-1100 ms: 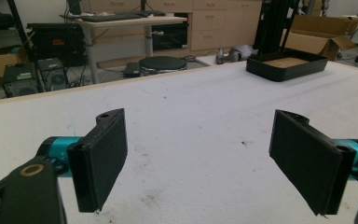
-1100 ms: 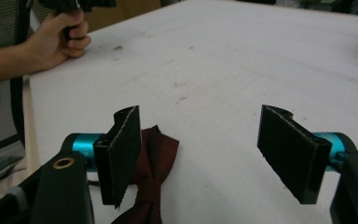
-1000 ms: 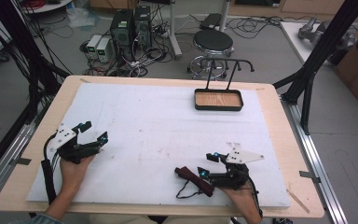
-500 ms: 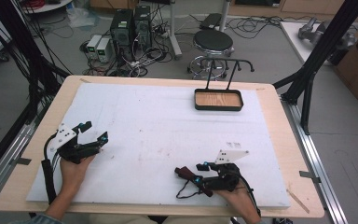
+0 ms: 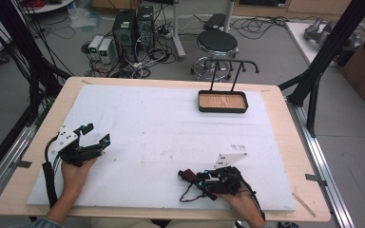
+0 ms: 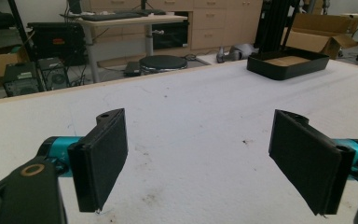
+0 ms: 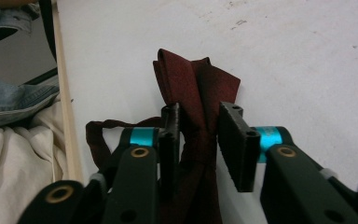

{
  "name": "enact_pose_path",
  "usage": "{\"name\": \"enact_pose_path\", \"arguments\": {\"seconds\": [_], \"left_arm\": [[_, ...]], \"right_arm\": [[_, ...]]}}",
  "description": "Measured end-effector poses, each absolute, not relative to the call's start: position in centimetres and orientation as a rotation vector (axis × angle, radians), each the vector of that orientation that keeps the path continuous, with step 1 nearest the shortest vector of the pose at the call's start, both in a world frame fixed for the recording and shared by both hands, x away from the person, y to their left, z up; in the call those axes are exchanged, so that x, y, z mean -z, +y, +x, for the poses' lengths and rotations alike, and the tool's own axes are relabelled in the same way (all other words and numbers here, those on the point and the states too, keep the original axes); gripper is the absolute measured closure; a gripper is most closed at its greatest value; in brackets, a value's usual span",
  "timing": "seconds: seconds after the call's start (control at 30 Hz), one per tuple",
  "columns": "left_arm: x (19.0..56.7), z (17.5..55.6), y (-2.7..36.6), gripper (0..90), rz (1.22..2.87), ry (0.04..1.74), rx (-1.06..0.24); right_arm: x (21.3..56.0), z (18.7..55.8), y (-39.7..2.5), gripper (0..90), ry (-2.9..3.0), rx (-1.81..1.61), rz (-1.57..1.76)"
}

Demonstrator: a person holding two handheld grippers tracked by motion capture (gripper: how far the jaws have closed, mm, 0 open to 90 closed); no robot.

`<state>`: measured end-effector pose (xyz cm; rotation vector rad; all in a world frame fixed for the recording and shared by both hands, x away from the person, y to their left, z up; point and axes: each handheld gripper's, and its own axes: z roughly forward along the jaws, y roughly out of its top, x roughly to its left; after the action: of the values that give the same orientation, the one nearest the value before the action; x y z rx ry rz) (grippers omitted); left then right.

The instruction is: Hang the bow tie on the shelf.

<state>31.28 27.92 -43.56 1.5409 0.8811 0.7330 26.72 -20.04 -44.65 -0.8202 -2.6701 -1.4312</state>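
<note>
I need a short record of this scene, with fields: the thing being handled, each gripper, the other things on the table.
thing handled: dark red cloth, bunched, lying on the white mat near the table's front edge
right gripper: jaws close around the cloth, cloth between them
left gripper: jaws wide apart, nothing between them, over the mat
black tray: at the far side of the mat, wooden bottom, nothing in it
cloth strap: loops out beside the right gripper
</note>
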Motion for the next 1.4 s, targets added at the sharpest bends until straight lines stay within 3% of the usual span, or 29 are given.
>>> {"name": "enact_pose_path", "arguments": {"seconds": [0.6, 1.4], "left_arm": [[43.6, 31.3, 27.9, 19.8, 1.543, 0.882, -0.733], [43.6, 31.3, 27.9, 19.9, 1.541, 0.882, -0.731]], "right_arm": [[42.3, 27.2, -21.4, 76.4, -2.632, 1.662, -0.942], [39.1, 31.3, -22.4, 77.0, -2.568, 1.861, -1.092]]}}
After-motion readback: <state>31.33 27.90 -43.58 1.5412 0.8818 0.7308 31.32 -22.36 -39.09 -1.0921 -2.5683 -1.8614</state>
